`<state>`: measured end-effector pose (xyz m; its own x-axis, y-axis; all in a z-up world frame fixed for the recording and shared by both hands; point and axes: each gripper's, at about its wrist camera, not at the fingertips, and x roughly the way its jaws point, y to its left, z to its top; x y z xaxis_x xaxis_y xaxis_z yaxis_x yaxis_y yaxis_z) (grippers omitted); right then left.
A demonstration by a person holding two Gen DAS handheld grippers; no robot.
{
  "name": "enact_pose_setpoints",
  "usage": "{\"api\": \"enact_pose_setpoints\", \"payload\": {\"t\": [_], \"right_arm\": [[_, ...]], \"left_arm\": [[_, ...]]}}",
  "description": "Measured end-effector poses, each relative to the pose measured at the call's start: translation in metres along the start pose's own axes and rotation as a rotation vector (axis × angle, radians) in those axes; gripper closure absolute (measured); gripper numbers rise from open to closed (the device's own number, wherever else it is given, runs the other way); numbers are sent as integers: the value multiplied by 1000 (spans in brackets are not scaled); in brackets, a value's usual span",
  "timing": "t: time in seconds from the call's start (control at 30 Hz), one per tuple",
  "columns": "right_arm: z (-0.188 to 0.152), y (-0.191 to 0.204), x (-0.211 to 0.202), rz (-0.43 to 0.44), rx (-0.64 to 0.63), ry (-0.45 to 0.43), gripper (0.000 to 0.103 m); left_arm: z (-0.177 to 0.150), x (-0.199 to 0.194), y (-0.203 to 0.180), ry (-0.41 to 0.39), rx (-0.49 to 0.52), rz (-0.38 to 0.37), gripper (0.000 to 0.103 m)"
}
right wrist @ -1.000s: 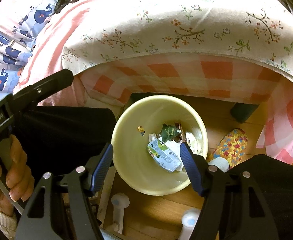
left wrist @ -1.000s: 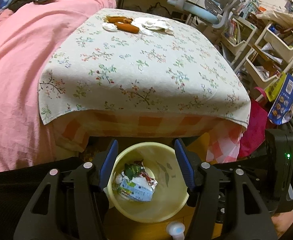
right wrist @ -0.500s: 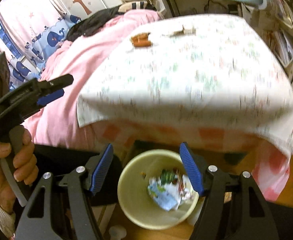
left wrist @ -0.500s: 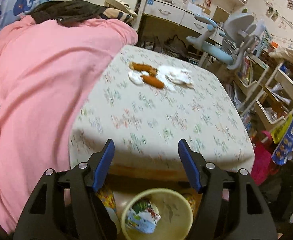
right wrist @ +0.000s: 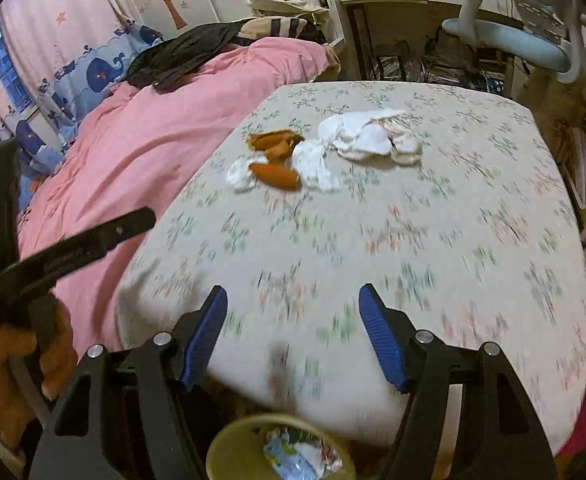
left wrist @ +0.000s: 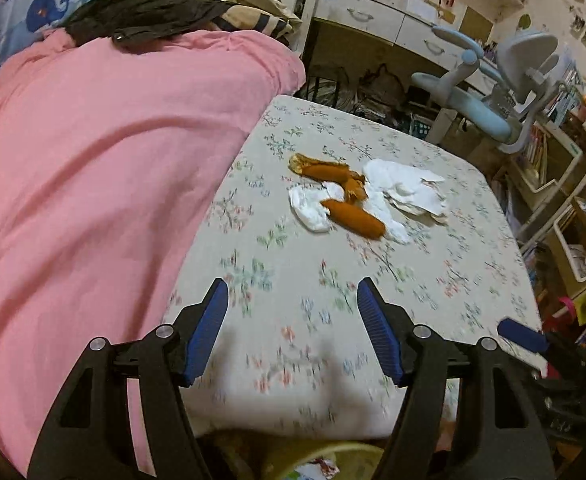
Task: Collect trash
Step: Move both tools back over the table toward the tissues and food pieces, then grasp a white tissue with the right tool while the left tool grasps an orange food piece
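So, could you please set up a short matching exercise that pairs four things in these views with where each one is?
Things:
1. orange peels
2. yellow bin
3. pink blanket
4. black garment

Places:
A. on the floor below the near edge of the table
B. lying on top of the pink bedding, at its far end
C. among white tissues on the floral tablecloth
D. spread over the bed beside the table

Pairs: 1-C, 2-A, 3-D, 4-B
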<state>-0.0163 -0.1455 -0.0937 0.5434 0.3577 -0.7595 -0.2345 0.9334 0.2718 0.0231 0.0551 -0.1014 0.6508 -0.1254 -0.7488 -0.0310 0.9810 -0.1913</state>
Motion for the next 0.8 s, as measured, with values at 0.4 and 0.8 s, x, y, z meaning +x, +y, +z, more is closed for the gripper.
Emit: {"api": "enact_pose_setpoints", "payload": {"t": [0.4,0.8], "right_arm": [[55,-20,57,-53,27,-6,51],[63,-52,79,-91,71,48,51]], "left_arm": [[33,56,-26,71,-26,-126,39],[55,122,-41,142,-128,-156,39]]}}
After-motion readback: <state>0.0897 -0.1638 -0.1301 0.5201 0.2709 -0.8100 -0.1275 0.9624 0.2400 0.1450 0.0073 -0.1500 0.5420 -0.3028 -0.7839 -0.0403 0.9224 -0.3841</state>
